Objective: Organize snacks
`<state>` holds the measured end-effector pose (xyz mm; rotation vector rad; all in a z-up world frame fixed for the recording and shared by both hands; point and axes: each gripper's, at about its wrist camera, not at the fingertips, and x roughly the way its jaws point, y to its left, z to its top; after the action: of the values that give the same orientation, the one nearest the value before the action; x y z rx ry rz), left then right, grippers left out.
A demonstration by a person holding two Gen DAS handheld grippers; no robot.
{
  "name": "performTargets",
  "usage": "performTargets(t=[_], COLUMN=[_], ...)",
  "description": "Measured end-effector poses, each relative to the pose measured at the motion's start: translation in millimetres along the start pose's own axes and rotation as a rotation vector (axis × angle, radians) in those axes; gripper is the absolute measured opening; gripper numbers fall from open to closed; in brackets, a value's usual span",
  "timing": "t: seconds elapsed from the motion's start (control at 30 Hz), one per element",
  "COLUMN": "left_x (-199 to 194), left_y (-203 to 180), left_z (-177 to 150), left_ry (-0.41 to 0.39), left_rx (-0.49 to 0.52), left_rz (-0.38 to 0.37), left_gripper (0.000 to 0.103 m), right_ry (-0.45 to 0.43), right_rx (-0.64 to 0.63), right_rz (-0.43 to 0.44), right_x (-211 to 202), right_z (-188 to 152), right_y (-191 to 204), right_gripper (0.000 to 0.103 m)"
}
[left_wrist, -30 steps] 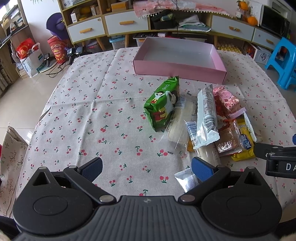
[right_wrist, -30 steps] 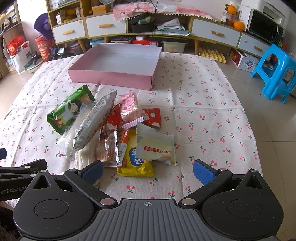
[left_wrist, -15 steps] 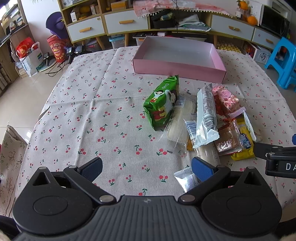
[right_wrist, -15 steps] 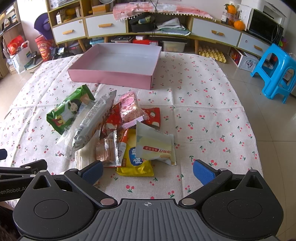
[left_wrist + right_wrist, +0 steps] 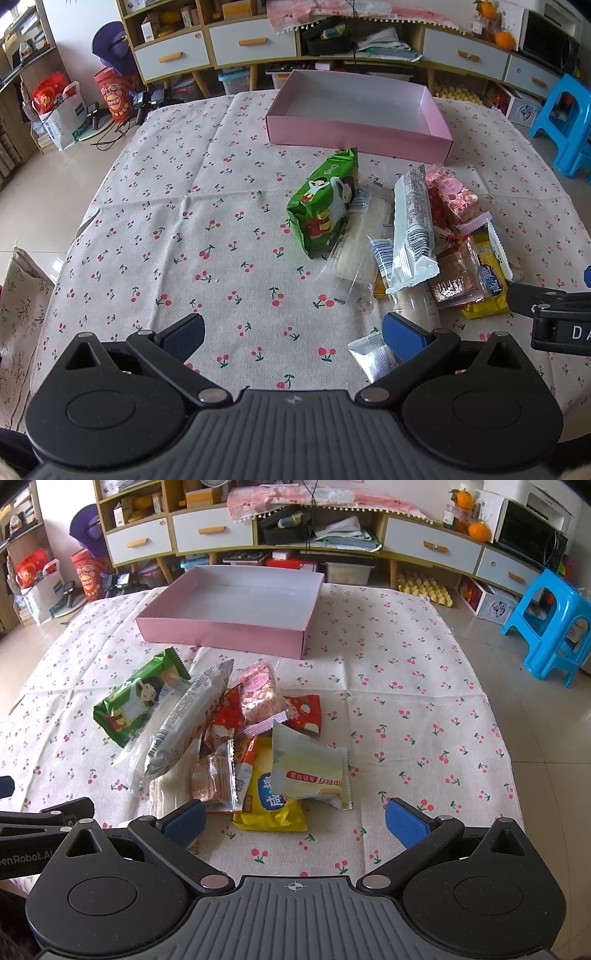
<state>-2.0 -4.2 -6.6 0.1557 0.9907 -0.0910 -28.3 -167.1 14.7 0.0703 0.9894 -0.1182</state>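
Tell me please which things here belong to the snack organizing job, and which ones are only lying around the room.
Belong to the job:
- pink box, nothing in it
- green snack pack
- silver wrapper
- pink-wrapped snack
- yellow bag
- pale cake packet
- left gripper and right gripper, both open

Just lying about:
- blue stool
- oranges
- microwave
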Motion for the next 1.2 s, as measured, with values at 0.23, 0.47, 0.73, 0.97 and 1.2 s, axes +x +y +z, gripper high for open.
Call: performTargets(t=[0.23,0.47,0.73,0.97,1.2], left_x=[0,-1,-5,-17,6], left_y=[0,0,3,7,23], left_z=[0,0,8,25,54], left_ry=[0.002,0.006,-0.031,-0.163,-0.069], left_rx=[-0.001,0.005,0.052,0.160,0.156], left_rz=[0.000,-0.004,0.012,0.012,-0.111], left_gripper=[0.103,0.103,0.103,0.103,0.102], right_ry=[0.002,0.001,0.040,0.070,0.122], right_rx=[0.000,-0.007,0.046,0.098,0.078], right_rz=[-0.001,-0.005,0.082,0.203,0.276], right_x=[0,1,1,-2,13], right_z=[0,0,14,37,58], right_y=[0,1,-14,-24,-22], right_gripper=[0.103,0.103,0.103,0.103,0.103])
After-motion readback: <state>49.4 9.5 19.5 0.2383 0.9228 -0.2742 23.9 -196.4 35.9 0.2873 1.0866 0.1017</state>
